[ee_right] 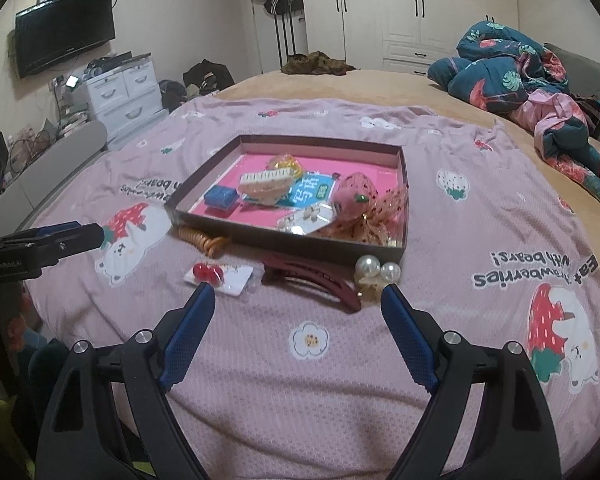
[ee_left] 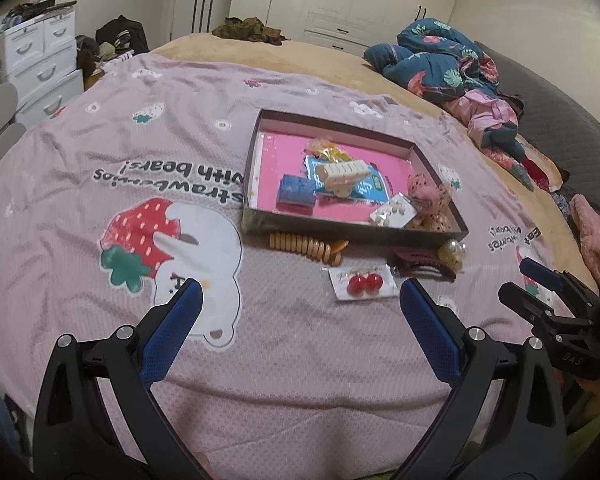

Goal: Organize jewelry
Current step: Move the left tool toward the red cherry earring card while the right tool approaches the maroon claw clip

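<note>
- Jewelry partly sorted: some pieces already in the box point(ee_left: 260, 168), four pieces loose on the blanket point(ee_left: 80, 184) just short of its near wall.
- Left wrist view: left tongs point(ee_left: 301, 295) spread wide, holding nothing, hovering above the blanket. Cherry earring card point(ee_left: 359, 283) just ahead, between the tips and nearer the right one. Wooden bead bracelet point(ee_left: 306, 245) further ahead, against the box wall. Right tongs point(ee_left: 520, 280) off to the right, spread unclear from here.
- Right wrist view: right tongs point(ee_right: 298, 294) wide open, empty. Dark red hair clip point(ee_right: 316, 280) straight ahead between the tips; pearl clip point(ee_right: 376, 274) just past the right tip.
- Likely step: picking up a loose piece. Next move calls for lowering, closing on it, lifting over the wall.
- Earring card flat, glossy, likely awkward to pinch; hair clip curved, easier.
</note>
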`<state>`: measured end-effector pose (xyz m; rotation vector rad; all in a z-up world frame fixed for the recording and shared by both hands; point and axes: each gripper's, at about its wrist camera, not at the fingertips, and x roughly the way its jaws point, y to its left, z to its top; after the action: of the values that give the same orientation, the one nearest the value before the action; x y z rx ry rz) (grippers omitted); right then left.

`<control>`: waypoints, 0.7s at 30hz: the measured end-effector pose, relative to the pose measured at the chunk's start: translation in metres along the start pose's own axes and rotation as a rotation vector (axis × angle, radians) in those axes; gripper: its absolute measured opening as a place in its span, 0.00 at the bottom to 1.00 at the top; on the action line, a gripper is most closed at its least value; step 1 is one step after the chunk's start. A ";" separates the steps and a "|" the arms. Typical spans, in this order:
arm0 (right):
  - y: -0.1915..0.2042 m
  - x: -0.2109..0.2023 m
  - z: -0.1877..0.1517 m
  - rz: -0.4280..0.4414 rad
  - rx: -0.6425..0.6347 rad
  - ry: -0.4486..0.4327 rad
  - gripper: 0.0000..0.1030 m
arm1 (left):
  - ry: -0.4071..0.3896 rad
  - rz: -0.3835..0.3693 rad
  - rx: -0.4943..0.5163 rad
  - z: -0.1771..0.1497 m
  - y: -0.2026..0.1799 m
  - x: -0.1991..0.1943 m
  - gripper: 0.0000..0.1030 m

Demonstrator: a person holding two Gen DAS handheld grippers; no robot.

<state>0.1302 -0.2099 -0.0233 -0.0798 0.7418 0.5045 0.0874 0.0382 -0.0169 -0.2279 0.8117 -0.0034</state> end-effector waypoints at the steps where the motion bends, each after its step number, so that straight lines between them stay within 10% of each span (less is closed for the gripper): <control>1: 0.000 0.000 -0.002 -0.001 0.000 0.002 0.82 | 0.004 -0.001 0.001 -0.002 0.000 0.001 0.90; 21: -0.036 0.008 -0.028 -0.047 0.046 0.031 0.82 | 0.100 -0.043 0.071 -0.023 -0.046 0.042 0.90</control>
<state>0.1341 -0.2452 -0.0529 -0.0618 0.7800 0.4417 0.1039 -0.0150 -0.0529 -0.1795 0.9043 -0.0846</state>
